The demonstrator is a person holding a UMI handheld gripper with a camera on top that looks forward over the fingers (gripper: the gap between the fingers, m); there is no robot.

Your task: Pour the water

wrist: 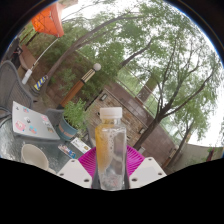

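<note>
Between our gripper (pixel 110 168) fingers, clenched upright so nothing spills, we hold a capped bottle (pixel 110 150), lifted above the table (pixel 40 130).

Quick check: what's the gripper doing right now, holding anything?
Gripper: closed on the clear plastic bottle with the white cap, lifted between the magenta pads.

Bright daylight outdoors; sky (pixel 205 70) blown out past the trees (pixel 150 50). Strong fisheye curving beyond the fingers (pixel 148 170). Bottle (pixel 110 150) between them sharp, softly lit.
</note>
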